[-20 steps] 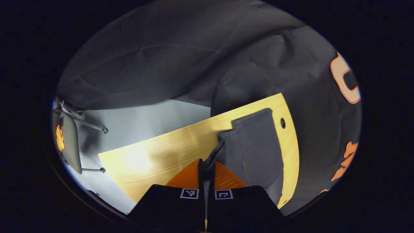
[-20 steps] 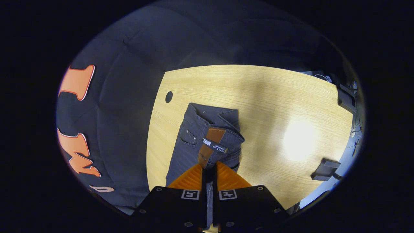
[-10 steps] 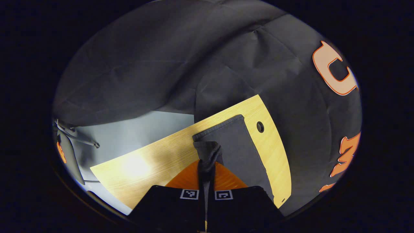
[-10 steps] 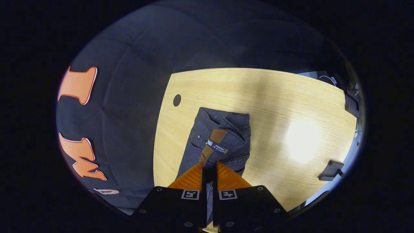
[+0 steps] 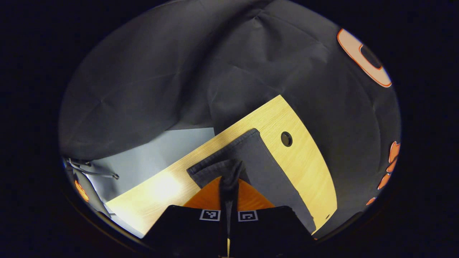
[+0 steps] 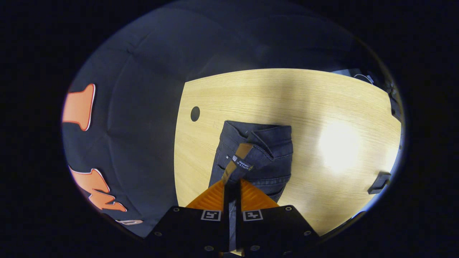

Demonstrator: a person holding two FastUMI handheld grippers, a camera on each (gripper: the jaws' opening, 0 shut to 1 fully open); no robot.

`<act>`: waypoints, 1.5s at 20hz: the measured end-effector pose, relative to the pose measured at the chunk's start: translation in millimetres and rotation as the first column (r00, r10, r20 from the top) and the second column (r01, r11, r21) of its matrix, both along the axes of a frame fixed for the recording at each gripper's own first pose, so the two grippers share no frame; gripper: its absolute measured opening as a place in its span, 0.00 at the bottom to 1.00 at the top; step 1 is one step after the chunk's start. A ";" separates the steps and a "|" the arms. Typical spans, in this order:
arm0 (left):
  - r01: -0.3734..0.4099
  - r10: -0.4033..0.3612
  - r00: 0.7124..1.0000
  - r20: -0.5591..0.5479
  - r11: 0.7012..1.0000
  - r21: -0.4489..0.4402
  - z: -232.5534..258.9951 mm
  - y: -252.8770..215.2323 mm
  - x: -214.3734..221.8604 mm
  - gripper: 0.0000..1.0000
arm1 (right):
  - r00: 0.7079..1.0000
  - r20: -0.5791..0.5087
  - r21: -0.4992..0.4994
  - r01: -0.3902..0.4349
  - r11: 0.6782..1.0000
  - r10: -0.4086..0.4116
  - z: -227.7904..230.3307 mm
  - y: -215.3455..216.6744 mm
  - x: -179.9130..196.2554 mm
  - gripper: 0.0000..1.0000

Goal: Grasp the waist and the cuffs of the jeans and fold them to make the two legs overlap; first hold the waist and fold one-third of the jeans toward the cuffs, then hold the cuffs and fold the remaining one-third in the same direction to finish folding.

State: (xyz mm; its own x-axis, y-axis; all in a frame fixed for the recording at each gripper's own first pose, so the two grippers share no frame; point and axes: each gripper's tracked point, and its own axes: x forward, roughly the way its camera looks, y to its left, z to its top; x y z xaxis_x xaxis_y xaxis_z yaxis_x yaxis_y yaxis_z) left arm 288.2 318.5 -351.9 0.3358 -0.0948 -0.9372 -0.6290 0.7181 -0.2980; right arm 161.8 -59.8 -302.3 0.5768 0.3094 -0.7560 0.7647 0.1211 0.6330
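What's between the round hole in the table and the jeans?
In the right gripper view, only bare wooden table lies between the round hole and the jeans; nothing sits in that stretch.

In the left gripper view, the jeans [image 5: 265, 168] run out of sight at 5 o'clock behind the left gripper [image 5: 228, 186], whose fingers hide the pinched cloth. At 8 o'clock, a chair [image 5: 84, 179] is cut off by the edge. In the right gripper view, the right gripper [image 6: 232, 188] covers the jeans' near part; the label print is too small to tell. A dark object [image 6: 380, 181] at 4 o'clock on the bench [image 6: 322, 107] is unclear.
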 end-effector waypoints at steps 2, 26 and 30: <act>-0.006 0.006 1.000 -0.029 1.000 0.012 -10.6 2.9 6.9 0.04 | 1.000 -0.017 0.003 0.006 1.000 -0.006 -4.8 -0.3 10.0 0.08; 0.137 -0.140 0.977 0.164 0.990 0.030 7.5 -37.9 82.7 0.85 | 0.993 0.086 0.039 0.082 0.996 -0.085 19.6 -16.2 66.9 0.32; 0.250 -0.269 0.934 0.236 0.963 0.104 39.2 -62.0 81.7 0.97 | 0.997 0.081 -0.078 0.015 0.997 -0.009 17.1 -30.6 34.9 0.60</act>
